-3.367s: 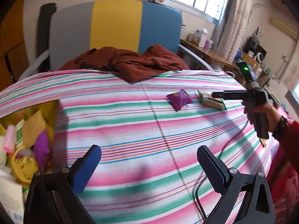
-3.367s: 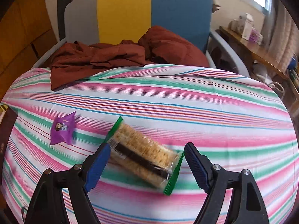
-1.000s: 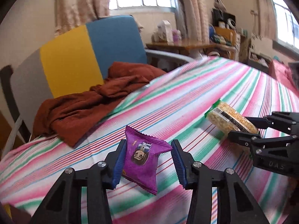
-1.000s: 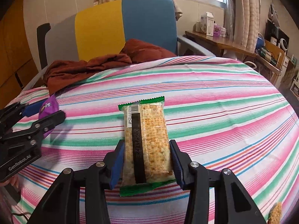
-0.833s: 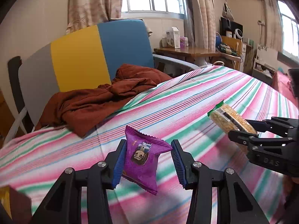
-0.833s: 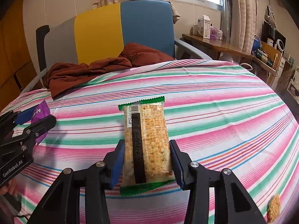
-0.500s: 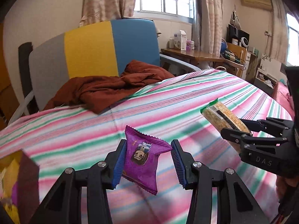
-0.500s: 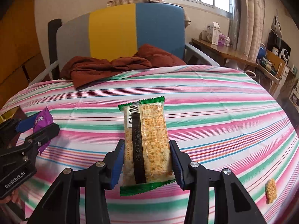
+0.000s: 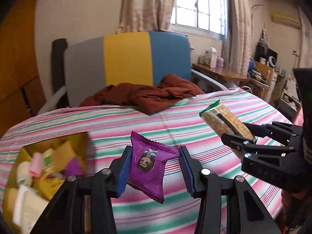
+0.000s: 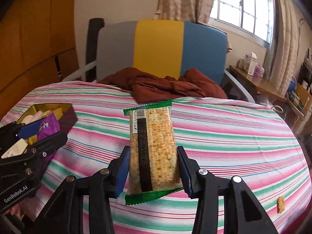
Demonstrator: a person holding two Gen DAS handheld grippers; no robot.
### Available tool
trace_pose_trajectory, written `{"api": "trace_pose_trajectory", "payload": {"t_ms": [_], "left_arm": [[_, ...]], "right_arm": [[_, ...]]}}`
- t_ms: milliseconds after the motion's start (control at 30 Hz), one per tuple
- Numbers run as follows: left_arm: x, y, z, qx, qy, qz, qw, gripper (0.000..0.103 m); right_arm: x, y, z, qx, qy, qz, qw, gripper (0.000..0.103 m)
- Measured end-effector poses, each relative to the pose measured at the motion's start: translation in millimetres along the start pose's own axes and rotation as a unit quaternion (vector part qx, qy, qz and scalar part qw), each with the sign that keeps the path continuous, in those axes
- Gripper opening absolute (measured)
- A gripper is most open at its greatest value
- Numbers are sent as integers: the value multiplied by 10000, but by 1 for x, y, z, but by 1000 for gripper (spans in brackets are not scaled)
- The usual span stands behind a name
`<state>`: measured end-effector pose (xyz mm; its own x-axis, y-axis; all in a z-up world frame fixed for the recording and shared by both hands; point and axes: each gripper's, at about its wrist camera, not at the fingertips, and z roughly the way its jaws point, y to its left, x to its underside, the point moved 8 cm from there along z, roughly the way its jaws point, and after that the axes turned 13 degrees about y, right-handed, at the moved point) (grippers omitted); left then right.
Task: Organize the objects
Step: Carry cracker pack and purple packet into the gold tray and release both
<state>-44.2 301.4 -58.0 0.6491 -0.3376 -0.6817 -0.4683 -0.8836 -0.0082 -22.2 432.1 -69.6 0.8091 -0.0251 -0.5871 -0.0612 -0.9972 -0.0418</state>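
Note:
My left gripper (image 9: 154,167) is shut on a purple snack packet (image 9: 149,162) and holds it above the striped tablecloth (image 9: 175,122). My right gripper (image 10: 154,167) is shut on a green-edged cracker pack (image 10: 154,150), held upright above the cloth. The cracker pack (image 9: 226,120) and right gripper (image 9: 253,136) also show at the right of the left wrist view. The left gripper with the purple packet (image 10: 47,128) shows at the left of the right wrist view. A yellow box (image 9: 42,167) with several snacks lies on the table at the left, also seen in the right wrist view (image 10: 46,111).
A brown cloth (image 10: 165,87) is bunched at the table's far edge in front of a grey, yellow and blue chair (image 10: 159,48). A cracker crumb (image 10: 280,204) lies near the right front edge. A wooden desk (image 9: 224,72) with clutter stands at the back right.
Both grippers, first open over the packets on the table, now hold them raised. Over the last second both have swung left, bringing the yellow box into view.

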Motion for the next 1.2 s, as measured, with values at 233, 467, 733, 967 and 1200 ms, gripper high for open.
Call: {"api": "trace_pose_trajectory", "payload": {"t_ms": [233,467,733,967,1200], "left_arm": [[15,73,-36,-557,-47,-474,9973,48],[33,146,-56,-855,-58,-1046,9908,48],[55,223,-63,-903,77,-1715,9810,48],[77,253,-66,-973,197,-1929,9762,48],[92,270,-64,-989,319,-1929,9757,48]], "right_arm": [[-10,69,-14,-584,5,-272,9979,46],[-19,145,-22,-1103,68,-696,9914,47],[-22,204,-13,-1576,401,-980,9818,47],[-16,236,-3,-1863,722,-1037,9743,47],[-9,252,3,-1965,960,-957,9711,46]]}}
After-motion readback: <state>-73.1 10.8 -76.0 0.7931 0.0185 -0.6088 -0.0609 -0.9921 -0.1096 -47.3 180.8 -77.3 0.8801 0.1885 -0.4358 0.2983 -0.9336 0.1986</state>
